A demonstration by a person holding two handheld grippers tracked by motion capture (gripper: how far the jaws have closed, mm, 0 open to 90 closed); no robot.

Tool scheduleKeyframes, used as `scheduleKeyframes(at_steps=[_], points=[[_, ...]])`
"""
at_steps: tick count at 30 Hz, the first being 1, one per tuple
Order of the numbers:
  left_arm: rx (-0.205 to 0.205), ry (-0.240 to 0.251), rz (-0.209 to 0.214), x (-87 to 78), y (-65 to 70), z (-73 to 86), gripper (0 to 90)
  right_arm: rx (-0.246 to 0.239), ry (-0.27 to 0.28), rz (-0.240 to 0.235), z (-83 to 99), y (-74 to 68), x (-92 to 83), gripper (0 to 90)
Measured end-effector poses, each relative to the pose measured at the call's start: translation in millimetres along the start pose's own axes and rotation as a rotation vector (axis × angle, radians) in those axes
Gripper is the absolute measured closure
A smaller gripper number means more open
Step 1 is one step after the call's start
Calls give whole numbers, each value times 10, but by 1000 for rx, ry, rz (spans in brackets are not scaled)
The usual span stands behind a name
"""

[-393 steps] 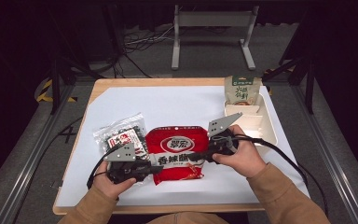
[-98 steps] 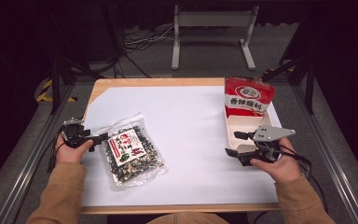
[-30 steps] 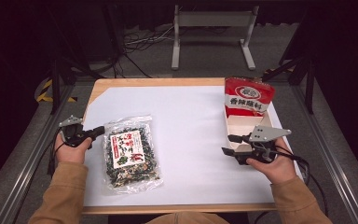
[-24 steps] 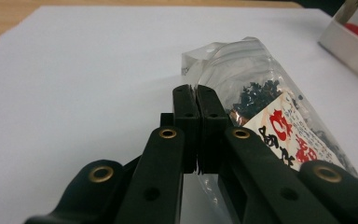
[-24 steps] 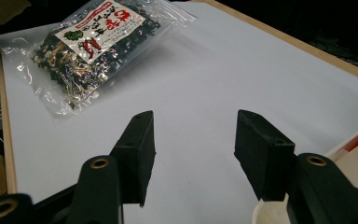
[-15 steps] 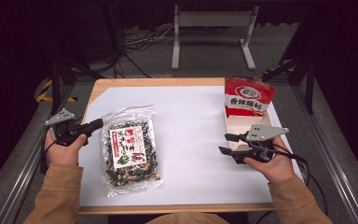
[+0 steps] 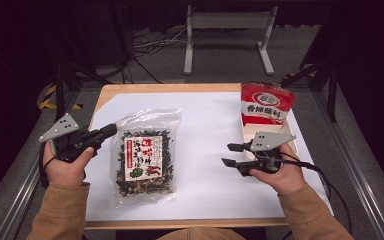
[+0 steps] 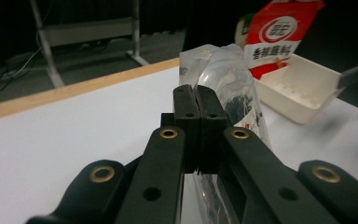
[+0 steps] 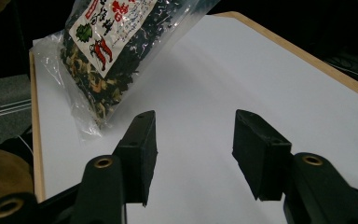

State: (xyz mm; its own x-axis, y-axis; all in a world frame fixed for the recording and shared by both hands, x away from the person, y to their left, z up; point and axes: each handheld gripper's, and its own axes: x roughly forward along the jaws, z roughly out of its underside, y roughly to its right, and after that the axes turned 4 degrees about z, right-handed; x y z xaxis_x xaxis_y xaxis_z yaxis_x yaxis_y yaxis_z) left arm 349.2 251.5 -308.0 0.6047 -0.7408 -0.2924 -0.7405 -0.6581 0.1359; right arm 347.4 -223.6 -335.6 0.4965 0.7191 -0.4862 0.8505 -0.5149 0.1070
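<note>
High view: left gripper (image 7: 107,132) at the left edge of the wooden bench with its white sheet (image 7: 205,120), jaws clenched on the upper left edge of a clear plastic bag of dark dried seaweed with a white and red label (image 7: 145,159). Bag lifted at that edge, lower end resting on the sheet, well apart from the right gripper (image 7: 232,154). Right gripper held over the right part of the sheet, jaws released and standing apart with nothing between them, pointing left toward the bag. Just behind it, a white plastic tray (image 7: 286,131) at the right edge of the bench, with a red and white snack packet (image 7: 266,102) standing upright in its far end. Left gripper view: black jaws pressed together on the bag's clear film (image 8: 223,74), the bag rising beyond them, the tray (image 8: 303,88) and red packet (image 8: 279,35) farther off. Right gripper view: open jaws over bare white sheet (image 9: 242,70), the seaweed bag (image 9: 107,51) hanging tilted at upper left, its lower corner on the sheet.
</note>
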Motion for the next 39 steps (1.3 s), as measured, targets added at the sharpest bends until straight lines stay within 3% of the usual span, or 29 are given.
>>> scheduleKeyframes(at_steps=[11, 19, 22, 29, 35, 39], points=[[80, 40, 78, -74, 285, -126, 896, 18, 39, -77, -72, -99, 92, 488], [101, 54, 98, -100, 360, -138, 896, 3, 29, -116, -128, -198, 237, 467], [109, 54, 102, -108, 377, -143, 896, 24, 48, -138, -158, -220, 290, 453], [110, 61, 116, -114, 403, -151, 895, 10, 40, -129, -202, -255, 387, 442], [119, 67, 125, -124, 431, -161, 895, 58, 68, -129, -248, -240, 497, 419], [121, 73, 129, -123, 441, -164, 895, 49, 65, -127, -263, -252, 573, 404]])
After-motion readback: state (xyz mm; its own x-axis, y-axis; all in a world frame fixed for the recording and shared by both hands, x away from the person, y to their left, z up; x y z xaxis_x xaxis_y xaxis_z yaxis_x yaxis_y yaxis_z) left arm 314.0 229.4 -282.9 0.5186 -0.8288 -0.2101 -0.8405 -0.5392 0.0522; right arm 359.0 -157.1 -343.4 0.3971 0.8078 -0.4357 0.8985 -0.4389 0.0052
